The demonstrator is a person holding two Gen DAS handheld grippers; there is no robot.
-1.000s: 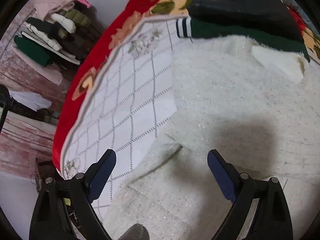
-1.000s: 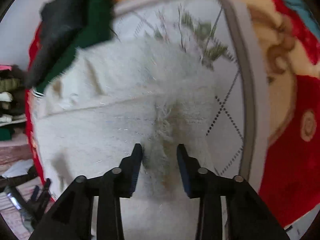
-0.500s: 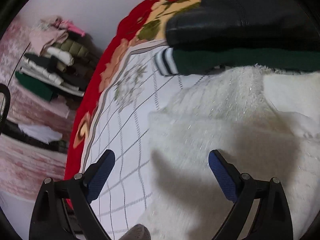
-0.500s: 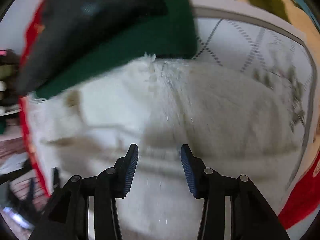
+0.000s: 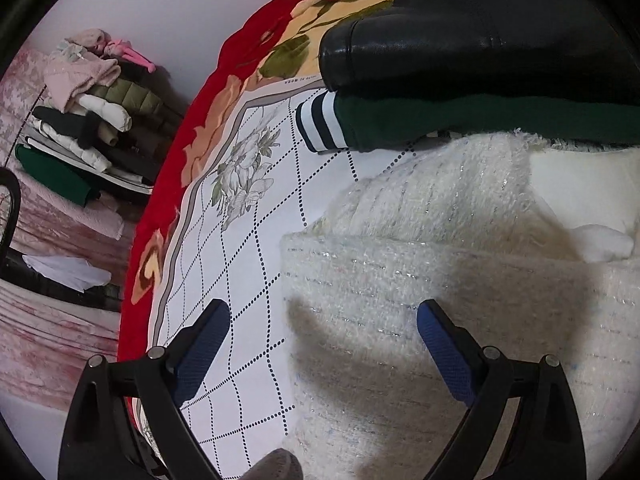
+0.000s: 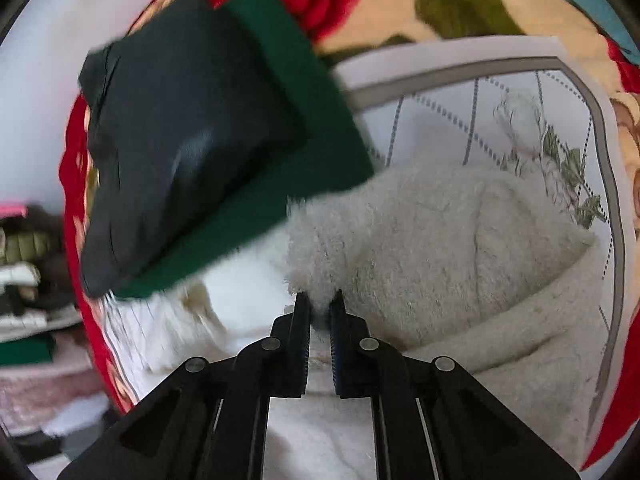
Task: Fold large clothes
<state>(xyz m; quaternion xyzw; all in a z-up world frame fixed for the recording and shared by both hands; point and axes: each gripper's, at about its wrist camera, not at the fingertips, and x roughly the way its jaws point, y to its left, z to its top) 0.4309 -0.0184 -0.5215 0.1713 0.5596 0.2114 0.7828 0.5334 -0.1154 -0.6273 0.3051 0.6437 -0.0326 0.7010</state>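
Note:
A fluffy white sweater lies partly folded on the bed's white checked sheet. It also shows in the right wrist view. My left gripper is open and empty, with its jaws wide apart above the sweater's left edge. My right gripper is shut on a fuzzy edge of the sweater and holds it lifted near the neck area.
A folded black jacket lies on a folded green garment with striped cuff at the sweater's far end, seen also in the right wrist view. A red floral blanket borders the sheet. A pile of clothes lies off the bed at left.
My right gripper has closed on the sweater's fuzzy edge and moved toward the far end. My left gripper stayed open and moved toward the far end too.

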